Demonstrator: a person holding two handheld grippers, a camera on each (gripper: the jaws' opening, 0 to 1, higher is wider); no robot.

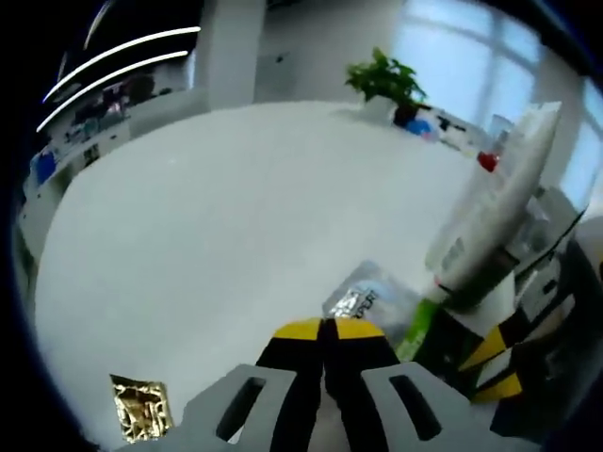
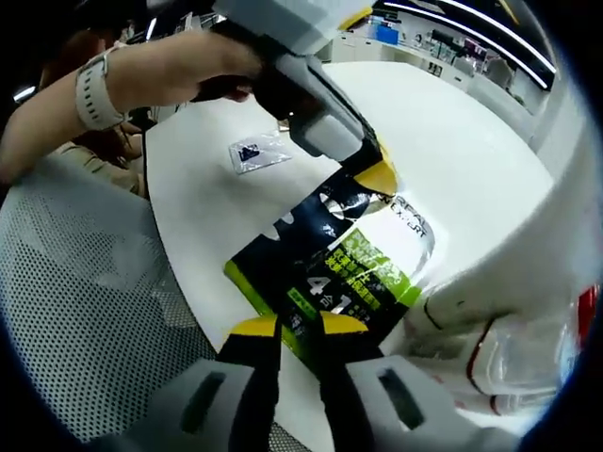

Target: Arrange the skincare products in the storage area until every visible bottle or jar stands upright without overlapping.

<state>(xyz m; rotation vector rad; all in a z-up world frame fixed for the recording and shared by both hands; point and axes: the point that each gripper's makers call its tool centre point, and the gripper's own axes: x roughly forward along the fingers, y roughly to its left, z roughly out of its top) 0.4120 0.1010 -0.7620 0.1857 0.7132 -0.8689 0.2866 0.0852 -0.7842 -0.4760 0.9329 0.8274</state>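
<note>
Both tongs work at one flat packet on the white table (image 1: pixel 217 217). Left tongs (image 1: pixel 323 331) show in their own view with the yellow tips pressed together, and the silver edge of the packet (image 1: pixel 363 299) sits just beyond them. From the right gripper view these same tongs (image 2: pixel 379 175) come in from the far side, held by a hand (image 2: pixel 203 66) with a pale watch (image 2: pixel 91 91) on the wrist, and their tip meets the far edge of the packet (image 2: pixel 344 259); they seem to pinch it, though the contact itself is hard to make out.

Right tongs (image 2: pixel 287 326) sit at the packet's near edge, close to the table's rim, with a narrow gap between the yellow tips and the packet's dark and green edge between them, so they appear to grip it. In the left gripper view they (image 1: pixel 495 363) stand to the right, just beside the packet.

A white tube (image 1: pixel 490 202) leans tilted over the right side of the packet, its cap end low. A small gold sachet (image 1: pixel 141 407) lies near the left, well apart. A small clear sachet (image 2: pixel 256 151) lies farther along the table. A potted plant (image 1: pixel 384 80) stands at the far edge.
</note>
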